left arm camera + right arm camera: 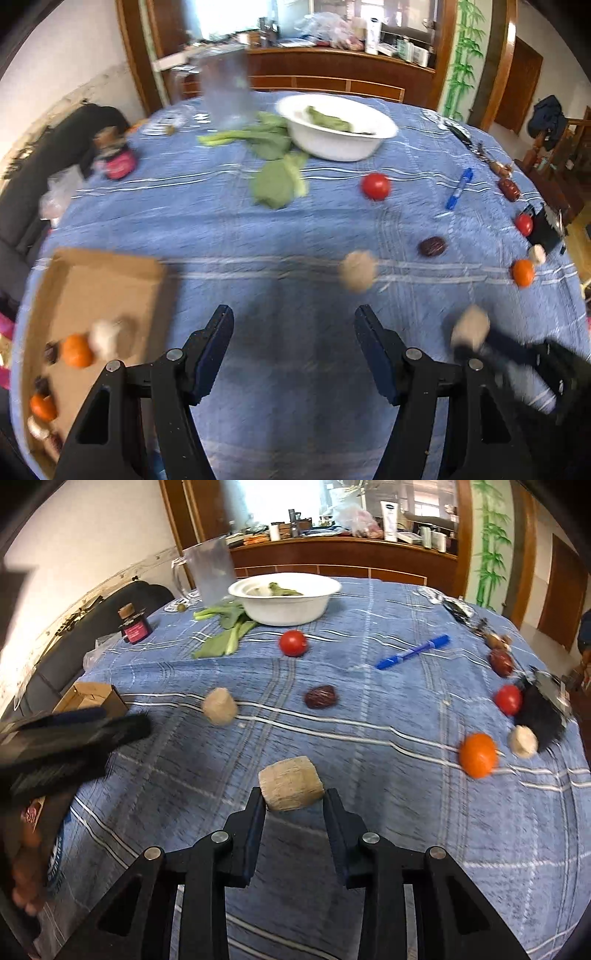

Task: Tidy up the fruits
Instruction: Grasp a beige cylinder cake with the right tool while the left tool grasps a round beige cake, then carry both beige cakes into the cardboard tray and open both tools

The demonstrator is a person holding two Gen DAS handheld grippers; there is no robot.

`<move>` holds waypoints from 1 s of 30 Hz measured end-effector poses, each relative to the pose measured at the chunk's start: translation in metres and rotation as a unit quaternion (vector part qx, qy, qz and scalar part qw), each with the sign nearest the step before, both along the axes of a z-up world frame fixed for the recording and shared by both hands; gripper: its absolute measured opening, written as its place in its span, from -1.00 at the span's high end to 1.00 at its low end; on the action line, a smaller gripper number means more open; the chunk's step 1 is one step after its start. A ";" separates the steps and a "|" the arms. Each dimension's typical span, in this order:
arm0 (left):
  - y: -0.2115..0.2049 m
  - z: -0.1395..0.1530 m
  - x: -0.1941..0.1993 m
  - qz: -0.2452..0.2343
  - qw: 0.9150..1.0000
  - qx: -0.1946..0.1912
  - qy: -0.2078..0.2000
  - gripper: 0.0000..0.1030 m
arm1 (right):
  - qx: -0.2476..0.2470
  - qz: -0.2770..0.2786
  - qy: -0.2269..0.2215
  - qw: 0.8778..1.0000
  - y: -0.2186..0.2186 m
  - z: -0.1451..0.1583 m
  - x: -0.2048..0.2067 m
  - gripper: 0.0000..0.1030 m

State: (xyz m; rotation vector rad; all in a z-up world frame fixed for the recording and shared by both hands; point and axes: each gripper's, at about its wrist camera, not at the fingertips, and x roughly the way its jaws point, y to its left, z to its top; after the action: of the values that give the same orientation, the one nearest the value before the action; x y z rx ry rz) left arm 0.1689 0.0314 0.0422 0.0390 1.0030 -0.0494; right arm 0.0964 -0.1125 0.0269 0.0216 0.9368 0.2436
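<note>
Closing on a pale tan chunk of peeled fruit (291,789), the right gripper (293,805) is clamping it between its pads, just off the blue tablecloth (369,849). Its long axis is lying crosswise, flat ends facing the pads, a steady hold for carrying. The left gripper (293,332) is hovering with jaws apart and empty beside the cardboard tray (110,280), where oranges (77,350) are already sitting, likely the drop-off spot.
</note>
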 end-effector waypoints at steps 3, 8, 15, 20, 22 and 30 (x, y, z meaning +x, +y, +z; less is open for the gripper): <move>-0.020 -0.012 0.023 -0.008 1.000 -0.014 0.012 -0.30 | -0.001 -0.008 0.007 1.000 -0.012 -0.003 -0.005 0.33; -0.031 -0.033 0.044 -0.020 0.999 -0.034 0.013 0.48 | 0.016 -0.021 0.012 1.000 -0.025 -0.005 -0.009 0.33; -0.014 -0.018 0.018 -0.028 0.997 -0.068 0.014 0.48 | 0.023 -0.034 -0.002 0.999 -0.027 0.003 -0.014 0.33; -0.003 -0.006 -0.033 -0.053 0.997 -0.061 0.011 0.48 | 0.017 -0.040 -0.006 0.999 -0.028 0.011 -0.028 0.33; 0.004 -0.004 -0.046 -0.057 0.996 -0.068 0.016 0.48 | 0.012 -0.043 -0.006 0.999 -0.028 0.013 -0.036 0.33; 0.032 0.007 -0.106 -0.049 0.996 -0.075 0.007 0.48 | 0.000 -0.041 0.007 0.999 -0.020 0.012 -0.074 0.33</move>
State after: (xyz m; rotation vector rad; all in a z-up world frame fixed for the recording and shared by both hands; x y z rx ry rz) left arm 0.0631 0.0638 0.0494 -0.0491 1.0095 -0.2142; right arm 0.0225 -0.1329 0.0384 0.0623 0.9471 0.1669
